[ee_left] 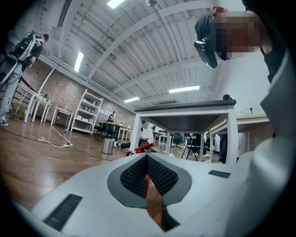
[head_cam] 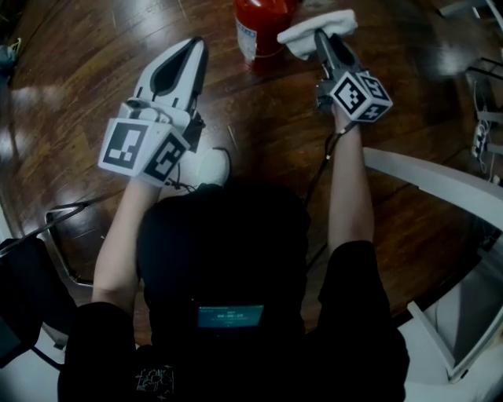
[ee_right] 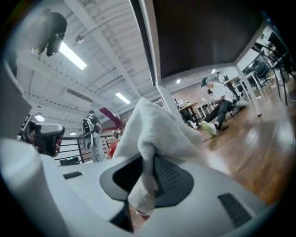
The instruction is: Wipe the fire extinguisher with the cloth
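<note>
Right tool (head_cam: pixel 321 35): clamped on the cloth (head_cam: pixel 306 33); in the right gripper view a fold of it is pinched between the jaws (ee_right: pixel 141 196) and the rest bunches above them (ee_right: pixel 155 129).
Left tool (head_cam: pixel 192 47): jaws together with nothing between them; the left gripper view shows only a thin slit (ee_left: pixel 149 185) with floor behind it.
Cloth: white, crumpled, sticking out past the right tool's tips, with its left edge at the right side of the extinguisher (head_cam: pixel 263 23). Whether the two touch cannot be told.
Extinguisher: red with a white label, upright on the wooden floor (head_cam: pixel 94 47) at the top edge of the head view, its upper part cut off.
Tool positions: the left tool hangs over the floor, left of the extinguisher and nearer the person, apart from it. The right tool reaches further forward, just right of the extinguisher.
Arms: both bare forearms are stretched forward, one tool in each hand.
</note>
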Demonstrator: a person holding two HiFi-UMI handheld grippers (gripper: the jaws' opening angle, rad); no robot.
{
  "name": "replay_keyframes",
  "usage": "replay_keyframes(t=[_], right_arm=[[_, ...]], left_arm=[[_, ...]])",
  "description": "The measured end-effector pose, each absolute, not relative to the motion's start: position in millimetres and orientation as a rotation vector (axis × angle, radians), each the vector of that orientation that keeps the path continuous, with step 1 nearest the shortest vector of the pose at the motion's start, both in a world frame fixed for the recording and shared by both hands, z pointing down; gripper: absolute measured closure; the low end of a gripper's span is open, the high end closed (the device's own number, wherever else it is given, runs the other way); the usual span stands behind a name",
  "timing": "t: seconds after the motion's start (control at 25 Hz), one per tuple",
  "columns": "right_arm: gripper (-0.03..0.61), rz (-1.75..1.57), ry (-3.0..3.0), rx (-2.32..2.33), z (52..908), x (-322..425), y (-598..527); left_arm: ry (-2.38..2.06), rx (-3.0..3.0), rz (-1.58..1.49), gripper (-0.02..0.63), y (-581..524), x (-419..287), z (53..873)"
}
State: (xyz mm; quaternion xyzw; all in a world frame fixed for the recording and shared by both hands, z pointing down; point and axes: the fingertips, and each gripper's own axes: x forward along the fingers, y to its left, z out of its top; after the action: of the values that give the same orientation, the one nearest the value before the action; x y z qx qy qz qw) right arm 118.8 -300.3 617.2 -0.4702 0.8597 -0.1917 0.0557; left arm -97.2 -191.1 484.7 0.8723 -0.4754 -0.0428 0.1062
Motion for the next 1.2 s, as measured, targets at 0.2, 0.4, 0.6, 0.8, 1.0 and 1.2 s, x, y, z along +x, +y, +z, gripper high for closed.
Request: replay_keyframes(t=[0.2,0.4,0.6,0.8,1.0,1.2], right_arm=[[0.494,-0.354,2.587,-1.415,549.7,142.8,-311.0],[0.494,-0.206,2.629,-1.311,488.4,138.0,-318.2],[0.494,-0.141,2.806,-1.321,510.4,105.4,-336.1],[0.494,-0.186,2.872,-1.317,538.9,82.1,-348.2],[0.495,-0.243,2.858,-1.346,559.8,80.2,-361.7],[0.499,-0.393,2.726,-1.416,584.1,92.1,-377.0]], left_arm=[[-1.404,2.568,-0.127,0.611,-190.2,-94.8,482.9],[-1.416,2.557,-0.115,0.611,-192.6,-101.2,486.4],[-1.420,2.534,-0.116,0.611,-197.5,-108.7,493.1],[-1.387,2.560,-0.089,0.611,-199.6,-97.9,495.5],[-1.364,2.577,-0.058,0.611,-199.6,-94.1,498.8],[-1.363,2.575,-0.053,0.611,-202.3,-94.4,499.6]])
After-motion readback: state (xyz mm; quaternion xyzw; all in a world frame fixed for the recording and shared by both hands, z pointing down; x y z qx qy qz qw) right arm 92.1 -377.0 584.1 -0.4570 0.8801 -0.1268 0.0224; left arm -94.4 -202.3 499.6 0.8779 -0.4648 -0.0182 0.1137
